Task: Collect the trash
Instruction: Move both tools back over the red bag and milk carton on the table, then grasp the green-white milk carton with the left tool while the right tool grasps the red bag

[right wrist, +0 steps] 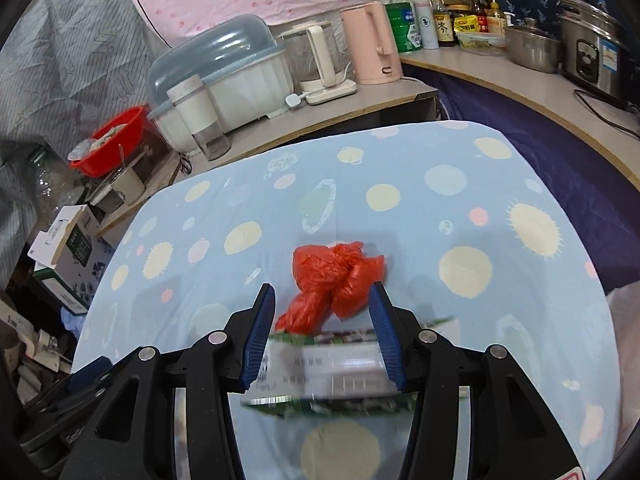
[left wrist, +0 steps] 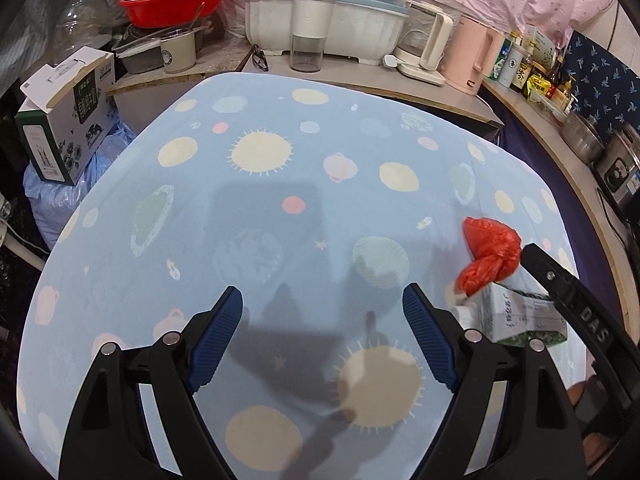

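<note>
Table (left wrist: pixel 280 128) fills frame, mostly bare. Carton (right wrist: pixel 320 364) lower centre, clamped sideways in right gripper (right wrist: pixel 322 336) (carried as trash). Red bag (right wrist: pixel 336 280) just beyond, loose. Left gripper (left wrist: pixel 322 340) spread wide, holding nothing.

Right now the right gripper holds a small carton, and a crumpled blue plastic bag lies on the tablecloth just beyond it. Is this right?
Not quite: the plastic bag is red, not blue, as the right wrist view shows. The right gripper does hold the small carton, on the tablecloth.
</note>
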Available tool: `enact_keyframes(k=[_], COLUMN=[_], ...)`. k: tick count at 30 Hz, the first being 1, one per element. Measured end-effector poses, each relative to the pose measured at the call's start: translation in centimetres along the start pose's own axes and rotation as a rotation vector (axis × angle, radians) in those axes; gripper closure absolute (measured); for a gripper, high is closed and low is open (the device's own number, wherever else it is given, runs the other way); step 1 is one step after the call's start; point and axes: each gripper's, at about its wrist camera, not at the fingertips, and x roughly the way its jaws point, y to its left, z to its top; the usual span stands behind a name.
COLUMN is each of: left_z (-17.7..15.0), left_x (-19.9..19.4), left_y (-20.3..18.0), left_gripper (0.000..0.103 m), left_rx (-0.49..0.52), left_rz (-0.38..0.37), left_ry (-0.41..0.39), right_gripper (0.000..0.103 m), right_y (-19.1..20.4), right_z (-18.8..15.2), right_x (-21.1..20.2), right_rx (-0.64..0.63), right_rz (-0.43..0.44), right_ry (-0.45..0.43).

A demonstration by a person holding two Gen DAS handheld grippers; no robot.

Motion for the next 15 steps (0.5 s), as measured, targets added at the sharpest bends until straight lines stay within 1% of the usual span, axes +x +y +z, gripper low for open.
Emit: enact_keyframes(k=[6, 9, 10, 11, 15], left_z=[0.3, 0.3, 0.3, 0.2, 0.0], left_x=[1.0, 1.4, 1.5, 1.6, 1.7], left_y=[0.4, 0.5, 0.6, 0.6, 0.3], left_gripper=[0.025, 0.025, 0.025, 0.025, 0.025], left_rx=[-0.01, -0.011, -0.013, -0.014, -0.009], left_rz=[-0.007, -0.01, -0.012, -0.013, -0.019], left_ry=[0.009, 0.017, 0.019, 0.023, 0.028], right_gripper=[0.055, 0.055, 0.058, 0.066, 0.074], right_y=[0.3, 0.6, 0.7, 0.8, 0.7], right_z=[0.4, 0.4, 0.4, 0.4, 0.2], right_x=[3.0, 3.7, 3.8, 4.0, 4.3], right_rx=[-0.01, -0.035, -0.046, -0.055, -0.066], right_rz=[-0.022, -0.043, -0.048, -0.05, -0.055], right_ry=[0.046, 0.048, 0.049, 0.051, 0.047])
